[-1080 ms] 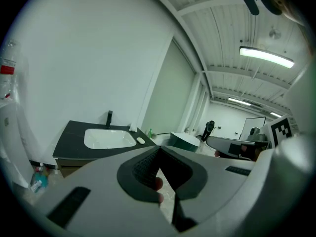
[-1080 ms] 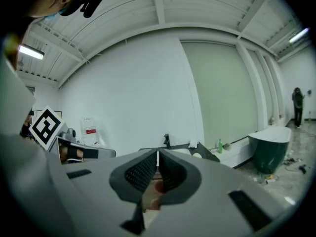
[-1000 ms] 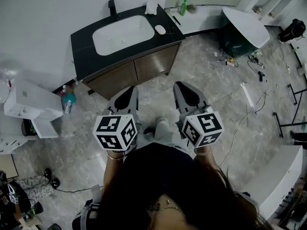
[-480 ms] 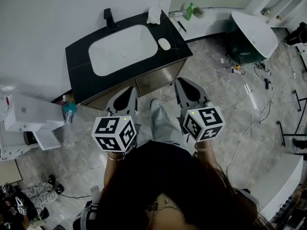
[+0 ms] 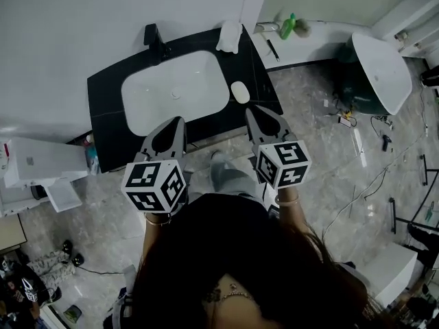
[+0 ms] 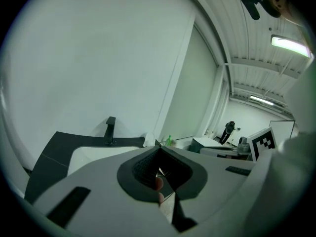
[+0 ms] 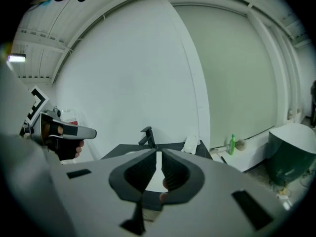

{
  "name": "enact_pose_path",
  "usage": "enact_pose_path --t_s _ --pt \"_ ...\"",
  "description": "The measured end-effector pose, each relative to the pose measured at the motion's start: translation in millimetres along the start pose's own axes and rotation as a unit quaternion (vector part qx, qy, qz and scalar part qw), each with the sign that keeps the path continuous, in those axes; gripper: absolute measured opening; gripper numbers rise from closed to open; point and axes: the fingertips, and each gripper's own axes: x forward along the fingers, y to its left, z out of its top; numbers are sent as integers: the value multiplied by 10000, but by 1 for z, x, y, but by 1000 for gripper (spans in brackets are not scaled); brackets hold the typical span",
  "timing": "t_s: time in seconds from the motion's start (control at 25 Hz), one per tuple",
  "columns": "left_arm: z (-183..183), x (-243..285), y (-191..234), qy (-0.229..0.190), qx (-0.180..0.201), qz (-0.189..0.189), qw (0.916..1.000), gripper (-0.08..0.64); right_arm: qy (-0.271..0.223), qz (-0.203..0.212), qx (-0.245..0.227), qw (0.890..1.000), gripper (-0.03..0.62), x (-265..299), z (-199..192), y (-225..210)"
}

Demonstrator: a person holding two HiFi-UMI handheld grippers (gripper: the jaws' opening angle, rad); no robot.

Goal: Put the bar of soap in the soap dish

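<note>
While soap point(image 5: 240, 92) lies beside the basin point(image 5: 175, 91), a green bottle point(image 5: 288, 26) stands apart.

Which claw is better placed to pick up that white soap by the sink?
Probably the right claw: its tip sits just short of the soap bar, right of the basin. The left claw faces the basin's front, farther off.
</note>
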Motion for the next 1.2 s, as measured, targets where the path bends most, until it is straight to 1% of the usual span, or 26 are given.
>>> enact_pose_path --t_s 0.16,0.36,0.4,0.48,0.6,0.68,0.8,0.96,1.2 --pt "11 19 20 12 -108 336 9994 -2 214 65 -54 9997 20 47 2 -31" --pt "13 32 61 85 -405 699 9967 -2 597 -74 17 9982 30 99 -11 -64" --pt "13 34 69 102 -443 736 9963 -2 686 -91 45 9976 47 109 -15 -69" --pt "15 40 84 125 -497 780 9956 -2 847 -121 69 9963 99 126 -25 -79" --pt "17 47 102 179 -564 799 9950 -2 1142 -181 16 9933 154 147 -44 -90" --pt "18 50 111 237 -582 818 9947 -2 1458 -167 -60 9892 215 159 -63 -94" --pt "19 54 124 302 -648 855 9938 -2 2018 -126 -104 9793 266 177 -95 -98" --pt "9 57 139 477 -788 903 9916 -2 2557 -240 -123 9664 296 197 -130 -108" --pt "-7 60 155 715 -948 998 9879 -2 3139 -473 -283 9479 307 213 -165 -128"
